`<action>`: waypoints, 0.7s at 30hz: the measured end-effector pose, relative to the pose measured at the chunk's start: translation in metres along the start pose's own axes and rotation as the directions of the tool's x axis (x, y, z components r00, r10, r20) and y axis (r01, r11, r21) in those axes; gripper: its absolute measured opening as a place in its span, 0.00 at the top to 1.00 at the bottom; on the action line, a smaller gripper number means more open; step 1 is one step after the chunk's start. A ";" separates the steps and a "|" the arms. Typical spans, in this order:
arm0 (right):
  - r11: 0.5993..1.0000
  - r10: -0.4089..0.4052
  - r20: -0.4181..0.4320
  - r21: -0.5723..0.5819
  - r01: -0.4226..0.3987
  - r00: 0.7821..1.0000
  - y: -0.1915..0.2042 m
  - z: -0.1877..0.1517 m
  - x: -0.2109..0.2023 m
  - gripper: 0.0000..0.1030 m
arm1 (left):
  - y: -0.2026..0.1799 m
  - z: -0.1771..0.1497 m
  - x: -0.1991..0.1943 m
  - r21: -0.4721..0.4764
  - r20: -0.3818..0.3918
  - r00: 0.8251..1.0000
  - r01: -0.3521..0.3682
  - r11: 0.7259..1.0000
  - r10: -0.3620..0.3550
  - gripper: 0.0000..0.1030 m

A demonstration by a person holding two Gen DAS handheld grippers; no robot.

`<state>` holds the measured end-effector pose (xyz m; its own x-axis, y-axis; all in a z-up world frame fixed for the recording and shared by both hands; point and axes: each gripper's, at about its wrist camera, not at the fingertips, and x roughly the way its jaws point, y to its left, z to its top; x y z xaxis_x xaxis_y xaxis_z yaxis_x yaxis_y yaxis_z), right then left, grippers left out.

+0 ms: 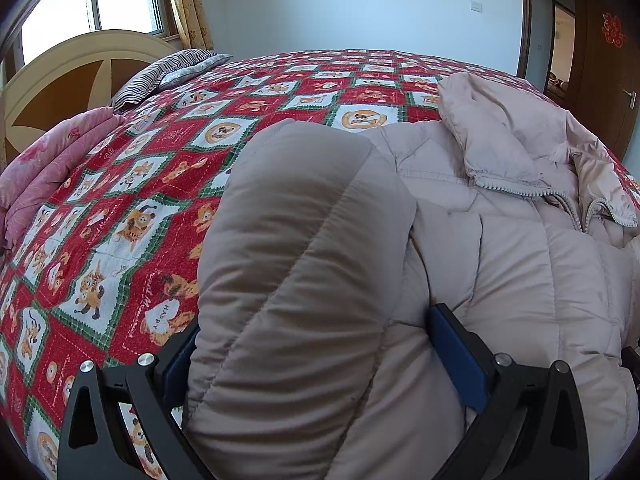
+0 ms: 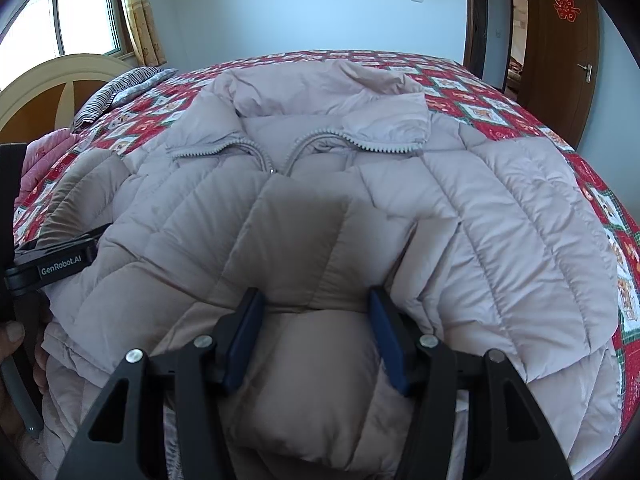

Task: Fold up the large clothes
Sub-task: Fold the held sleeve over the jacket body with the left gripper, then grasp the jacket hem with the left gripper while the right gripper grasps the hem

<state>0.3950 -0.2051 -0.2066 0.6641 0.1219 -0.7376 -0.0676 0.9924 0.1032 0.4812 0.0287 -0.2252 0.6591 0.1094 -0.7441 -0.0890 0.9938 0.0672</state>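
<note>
A pale beige quilted puffer jacket (image 2: 460,208) lies front up on the bed, collar (image 2: 360,92) at the far end, zip partly open at the top. It also shows in the left wrist view (image 1: 520,248). My left gripper (image 1: 316,344) is shut on a thick puffy fold, the jacket's left sleeve (image 1: 304,220), raised in front of the camera. My right gripper (image 2: 316,320) is shut on a padded fold of the jacket (image 2: 308,248) over its front. The left gripper's body (image 2: 60,264) shows at the left edge of the right wrist view.
The bed has a red patchwork quilt (image 1: 132,184) with cartoon squares. A pink folded blanket (image 1: 44,168) and a striped pillow (image 1: 168,72) lie by the cream headboard (image 1: 68,68). A wooden door (image 2: 560,40) stands at the right, a window (image 2: 80,12) at the left.
</note>
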 end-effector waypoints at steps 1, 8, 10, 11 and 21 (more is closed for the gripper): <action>1.000 0.000 0.000 0.000 0.000 1.000 0.000 0.000 0.000 0.43 | 0.000 0.000 0.000 0.000 -0.001 1.000 0.001 1.000 -0.001 0.01; 1.000 -0.002 0.000 -0.002 0.002 1.000 0.000 0.000 0.000 0.43 | 0.000 0.000 0.000 -0.001 -0.001 1.000 0.001 1.000 -0.001 0.01; 1.000 -0.008 -0.001 -0.006 0.008 1.000 0.001 0.000 0.001 0.43 | -0.001 0.000 0.000 0.003 0.000 1.000 -0.006 1.000 0.006 0.01; 1.000 -0.011 -0.002 -0.009 0.011 1.000 0.001 0.001 0.001 0.43 | -0.001 0.000 0.000 0.005 0.001 1.000 -0.008 1.000 0.008 0.01; 1.000 -0.001 0.005 0.001 0.001 1.000 -0.001 -0.001 -0.001 0.43 | -0.002 0.001 -0.018 0.069 0.021 0.999 -0.045 0.997 0.044 0.01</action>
<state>0.3938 -0.2061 -0.2066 0.6676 0.1208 -0.7347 -0.0663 0.9925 0.1029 0.4701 0.0251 -0.2109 0.6698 0.1535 -0.7265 -0.0674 0.9869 0.1464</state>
